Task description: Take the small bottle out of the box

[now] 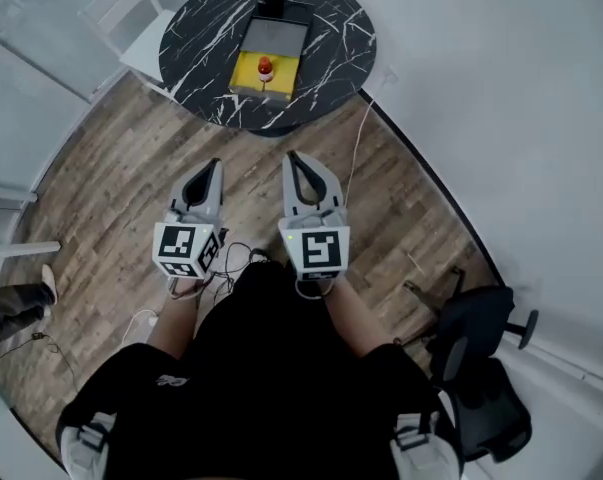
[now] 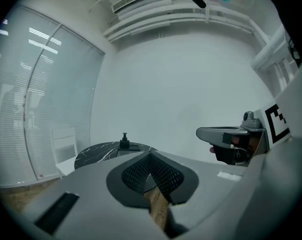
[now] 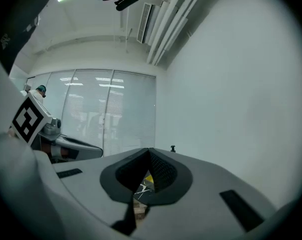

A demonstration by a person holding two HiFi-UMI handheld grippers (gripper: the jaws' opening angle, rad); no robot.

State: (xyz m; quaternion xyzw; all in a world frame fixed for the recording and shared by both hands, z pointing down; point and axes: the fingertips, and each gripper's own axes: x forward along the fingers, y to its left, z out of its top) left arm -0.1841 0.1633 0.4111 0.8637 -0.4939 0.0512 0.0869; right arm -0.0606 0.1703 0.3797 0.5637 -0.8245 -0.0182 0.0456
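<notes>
A yellow box (image 1: pixel 253 75) with a grey inner panel lies on the round black marble table (image 1: pixel 201 38). Inside it, near the front, stands a small bottle (image 1: pixel 265 66) with a red top. Both grippers hover side by side over the wood floor, well short of the table and pointing toward it. My left gripper (image 1: pixel 215 165) is shut and holds nothing; its closed jaws (image 2: pixel 151 154) point at the table (image 2: pixel 98 151). My right gripper (image 1: pixel 293 157) is shut and holds nothing too; in the right gripper view (image 3: pixel 149 150) its jaws meet at the tip.
A black pump bottle (image 1: pixel 271 3) stands behind the box. A white chair (image 1: pixel 131 23) is left of the table, and a black office chair (image 1: pixel 481 358) sits at the lower right by the white wall. Cables trail on the floor. A person's foot (image 1: pixel 16 303) shows at the left.
</notes>
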